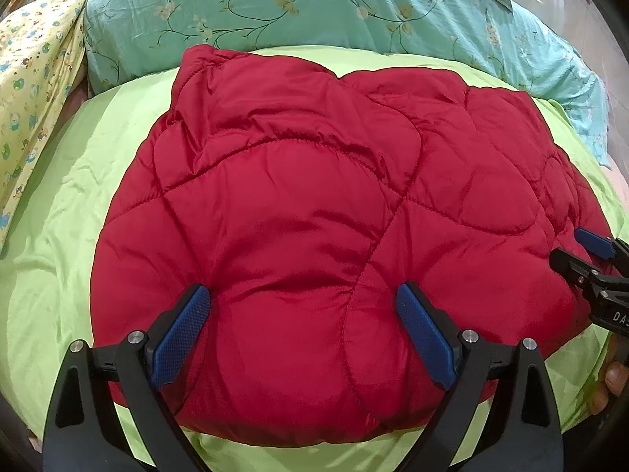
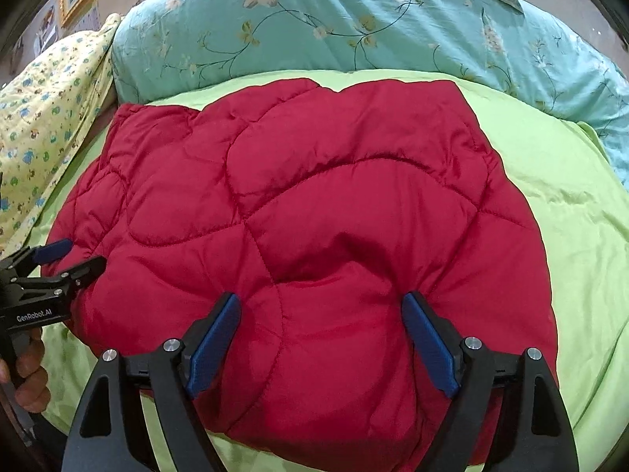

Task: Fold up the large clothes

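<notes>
Left wrist view: my left gripper (image 1: 302,306) rests on the folded red quilted jacket (image 1: 314,204), fingers spread wide with padding bulging between them, gripping nothing. The jacket lies directly ahead on the lime-green sheet (image 1: 70,204); my right gripper (image 1: 582,253) sits at the jacket's right edge.

Right wrist view: my right gripper (image 2: 320,314) is likewise spread on the jacket (image 2: 306,196), teal floral duvet (image 2: 354,19) beyond, left gripper (image 2: 74,255) to the left, also parted.

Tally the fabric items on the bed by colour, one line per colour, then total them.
Red: 1, the quilted jacket
Lime green: 1, the sheet
Teal floral: 1, the duvet
Yellow printed: 1, the blanket
Total: 4
</notes>
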`<state>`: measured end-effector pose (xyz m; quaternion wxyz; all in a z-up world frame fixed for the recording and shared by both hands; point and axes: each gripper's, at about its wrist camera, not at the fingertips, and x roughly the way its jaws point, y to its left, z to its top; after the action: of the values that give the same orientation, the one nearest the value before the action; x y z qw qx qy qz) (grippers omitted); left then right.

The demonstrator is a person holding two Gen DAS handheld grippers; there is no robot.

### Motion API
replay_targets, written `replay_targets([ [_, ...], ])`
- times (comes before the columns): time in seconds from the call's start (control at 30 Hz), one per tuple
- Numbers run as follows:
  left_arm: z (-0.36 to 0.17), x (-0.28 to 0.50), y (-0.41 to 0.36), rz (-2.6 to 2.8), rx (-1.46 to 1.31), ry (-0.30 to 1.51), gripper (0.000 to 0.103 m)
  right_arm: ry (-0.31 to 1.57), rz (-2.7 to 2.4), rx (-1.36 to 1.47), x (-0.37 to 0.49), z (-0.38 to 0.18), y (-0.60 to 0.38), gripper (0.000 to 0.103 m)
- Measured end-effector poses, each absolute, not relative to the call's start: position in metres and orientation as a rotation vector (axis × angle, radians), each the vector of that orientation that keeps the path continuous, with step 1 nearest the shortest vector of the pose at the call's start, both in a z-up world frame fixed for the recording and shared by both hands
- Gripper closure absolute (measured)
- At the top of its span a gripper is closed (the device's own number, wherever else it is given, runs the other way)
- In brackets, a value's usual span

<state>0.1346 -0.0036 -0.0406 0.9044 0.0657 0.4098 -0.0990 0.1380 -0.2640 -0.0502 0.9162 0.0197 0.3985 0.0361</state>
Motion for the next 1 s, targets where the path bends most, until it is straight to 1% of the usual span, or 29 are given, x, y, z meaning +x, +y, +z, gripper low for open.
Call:
replay_targets([
  [0.27, -0.034, 0.13, 0.002, -0.217, 0.115, 0.855, 0.006, 0.826, 0.084, 0.032, 0.134, -0.052, -0.267, 0.017],
  [0.57, -0.02, 0.125, 0.011, -0.179, 0.112, 0.826, 0.006, 0.831, 0.075, 0.03, 0.133, -0.052, -0.265, 0.017],
  [0.73, -0.017, 0.129, 0.017, -0.146, 0.11, 0.82, 0.006, 0.799, 0.059, 0.043, 0.128, -0.036, -0.264, 0.017],
  [0.87, -0.015, 0.133, 0.02, -0.132, 0.107, 0.818, 0.006, 0.728, 0.074, 0.047, 0.128, -0.013, -0.26, 0.017],
  [1.0, -0.01, 0.143, 0.022, -0.125, 0.105, 0.814, 0.006, 0.747, 0.106, 0.021, 0.147, -0.005, -0.252, 0.017],
])
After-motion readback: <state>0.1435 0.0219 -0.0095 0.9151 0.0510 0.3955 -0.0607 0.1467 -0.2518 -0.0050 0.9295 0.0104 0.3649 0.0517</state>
